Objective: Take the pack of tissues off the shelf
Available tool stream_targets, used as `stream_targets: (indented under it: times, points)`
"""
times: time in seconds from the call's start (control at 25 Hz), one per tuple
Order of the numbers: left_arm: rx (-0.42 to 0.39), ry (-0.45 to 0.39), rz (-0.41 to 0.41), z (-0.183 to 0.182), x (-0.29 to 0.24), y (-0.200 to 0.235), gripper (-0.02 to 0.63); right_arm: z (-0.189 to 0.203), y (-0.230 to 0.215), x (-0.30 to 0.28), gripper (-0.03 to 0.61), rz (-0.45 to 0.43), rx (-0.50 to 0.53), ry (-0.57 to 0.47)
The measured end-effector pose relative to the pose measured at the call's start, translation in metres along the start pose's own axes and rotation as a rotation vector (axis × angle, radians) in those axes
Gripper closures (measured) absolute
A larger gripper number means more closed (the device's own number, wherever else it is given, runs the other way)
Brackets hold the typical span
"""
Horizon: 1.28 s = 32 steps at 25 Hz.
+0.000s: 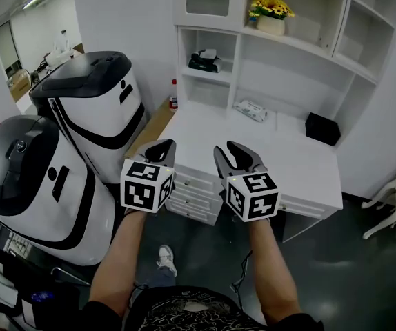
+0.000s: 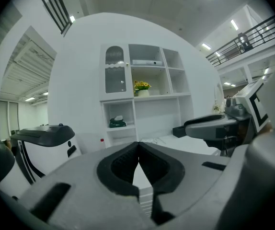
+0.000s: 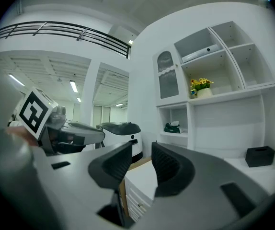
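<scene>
A dark green pack of tissues (image 1: 203, 61) with a white sheet sticking out of its top sits in the small left shelf cubby above the white desk (image 1: 301, 164). It also shows in the left gripper view (image 2: 117, 122) and the right gripper view (image 3: 174, 127). Both grippers hang side by side in front of the desk's near edge, well short of the shelf. My left gripper (image 1: 160, 149) (image 2: 138, 145) is shut, tips touching, with nothing in it. My right gripper (image 1: 238, 154) (image 3: 142, 150) is open with a narrow empty gap.
A flat pale wipes pack (image 1: 251, 110) and a black box (image 1: 322, 128) lie on the desk. Yellow flowers in a pot (image 1: 271, 16) stand on an upper shelf. A red-capped bottle (image 1: 174, 95) stands at the desk's left corner. Two large white-and-black machines (image 1: 94, 105) (image 1: 36, 181) stand left. Drawers (image 1: 194, 188) are below.
</scene>
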State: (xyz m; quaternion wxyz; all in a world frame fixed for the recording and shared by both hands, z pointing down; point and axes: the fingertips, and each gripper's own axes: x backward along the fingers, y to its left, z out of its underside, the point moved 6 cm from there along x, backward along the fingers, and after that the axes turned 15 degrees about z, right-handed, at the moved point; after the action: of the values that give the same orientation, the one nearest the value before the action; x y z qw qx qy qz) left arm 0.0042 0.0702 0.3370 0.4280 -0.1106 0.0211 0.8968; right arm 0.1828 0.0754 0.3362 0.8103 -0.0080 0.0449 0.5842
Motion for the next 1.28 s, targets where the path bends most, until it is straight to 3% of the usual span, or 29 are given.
stream_targets:
  times: [0.48, 1.28]
  points:
    - [0.018, -0.014, 0.039, -0.005, -0.059, 0.107, 0.606, -0.008, 0.007, -0.106, 0.436, 0.052, 0.014, 0.014]
    - [0.018, -0.007, 0.170, -0.025, -0.130, 0.229, 0.606, -0.044, 0.019, -0.230, 0.403, 0.181, 0.036, 0.046]
